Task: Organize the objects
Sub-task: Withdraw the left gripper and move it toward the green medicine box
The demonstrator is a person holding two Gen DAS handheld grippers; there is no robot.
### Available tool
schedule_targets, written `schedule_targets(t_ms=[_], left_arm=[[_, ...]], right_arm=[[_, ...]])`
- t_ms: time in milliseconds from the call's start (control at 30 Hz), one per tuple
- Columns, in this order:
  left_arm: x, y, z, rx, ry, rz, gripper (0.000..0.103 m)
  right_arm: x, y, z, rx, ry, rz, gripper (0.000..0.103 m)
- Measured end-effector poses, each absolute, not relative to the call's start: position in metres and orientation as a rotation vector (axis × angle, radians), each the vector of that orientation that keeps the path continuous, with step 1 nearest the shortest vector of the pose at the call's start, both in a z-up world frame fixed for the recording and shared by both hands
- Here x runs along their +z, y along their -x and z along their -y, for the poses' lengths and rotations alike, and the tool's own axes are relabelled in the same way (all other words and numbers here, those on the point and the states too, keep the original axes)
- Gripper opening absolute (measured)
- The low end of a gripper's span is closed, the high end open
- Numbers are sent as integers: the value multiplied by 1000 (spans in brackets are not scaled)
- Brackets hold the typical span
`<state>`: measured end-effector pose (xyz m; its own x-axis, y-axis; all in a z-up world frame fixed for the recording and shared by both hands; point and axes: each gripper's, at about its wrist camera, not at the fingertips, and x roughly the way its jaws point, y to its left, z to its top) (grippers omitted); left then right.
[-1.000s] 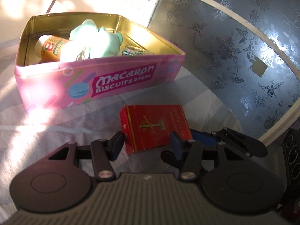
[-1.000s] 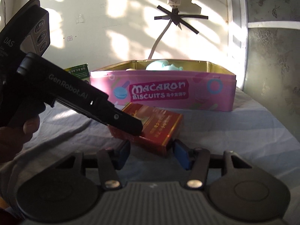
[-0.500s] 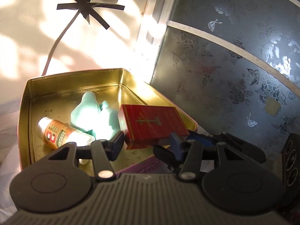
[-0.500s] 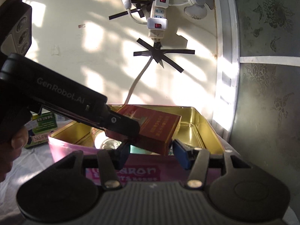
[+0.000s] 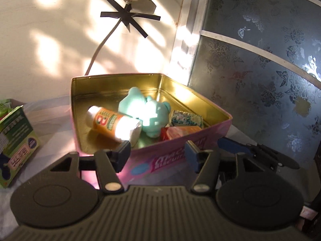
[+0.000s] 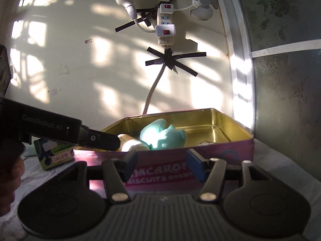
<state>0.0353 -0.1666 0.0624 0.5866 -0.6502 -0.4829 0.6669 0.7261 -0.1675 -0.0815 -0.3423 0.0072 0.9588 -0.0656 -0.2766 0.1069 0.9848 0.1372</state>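
**Red box down in the tin, both grippers empty**

I see the red box (image 5: pixel 176 132) lying inside the pink macaron tin (image 5: pixel 212 138), tucked in the near right corner against the front wall. Only its top edge and one end clear the rim, so I read its long axis as running roughly along that front wall, left to right, tipped a little rather than flat; I cannot tell which face is up.

My left gripper (image 5: pixel 157 153) hangs just outside the tin's front wall, below and nearer than the box, pointing down into the tin. Its jaws have just been opening and nothing is between them. My right gripper (image 6: pixel 161 163) sits in front of the same wall, lower and more level; its jaws have also just been opening, with only the tin's lettering showing in the gap.

The left wrist view looks into the tin: an orange bottle (image 5: pixel 112 123) lying on its side pointing to the far left, a teal plush toy (image 5: pixel 144 112) beside it, a small patterned packet (image 5: pixel 186 118) behind the red box. From the right wrist the front wall hides the red box entirely; I get only the plush (image 6: pixel 162 134) and the bottle's end. That view does show the left gripper's body reaching in from the left, and a green carton (image 6: pixel 54 155) on the cloth beside the tin.
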Motion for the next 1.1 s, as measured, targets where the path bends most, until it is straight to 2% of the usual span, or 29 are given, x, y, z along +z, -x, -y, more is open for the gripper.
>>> schedule_targets(t_ms=[233, 267, 333, 500, 600, 700, 900, 967, 1000, 1033, 1100], left_arm=[[10, -31, 84, -540, -25, -685, 63], [6, -30, 68, -518, -3, -677, 61], [6, -26, 41, -438, 11, -645, 64], [2, -27, -14, -256, 42, -586, 63], [4, -26, -38, -229, 168, -556, 65], [4, -30, -47, -238, 248, -566, 65], [0, -29, -55, -261, 336, -543, 65], [1, -27, -55, -262, 336, -531, 65], [1, -26, -55, -262, 336, -526, 66], [2, -25, -56, -261, 340, -521, 66], [2, -25, -60, -254, 359, -509, 70]], right_arm=[[2, 70, 287, 75, -89, -391, 56], [2, 66, 280, 101, -85, -399, 56], [4, 55, 261, 168, -77, -425, 61], [9, 20, 215, 294, -62, -454, 61], [23, -14, 191, 339, -75, -442, 63], [40, -60, 174, 327, -94, -437, 68], [54, -173, 158, 199, -145, -545, 69], [48, -196, 157, 200, -160, -602, 69], [45, -205, 158, 216, -179, -640, 66], [42, -209, 160, 236, -203, -669, 57], [35, -200, 164, 272, -256, -691, 54]])
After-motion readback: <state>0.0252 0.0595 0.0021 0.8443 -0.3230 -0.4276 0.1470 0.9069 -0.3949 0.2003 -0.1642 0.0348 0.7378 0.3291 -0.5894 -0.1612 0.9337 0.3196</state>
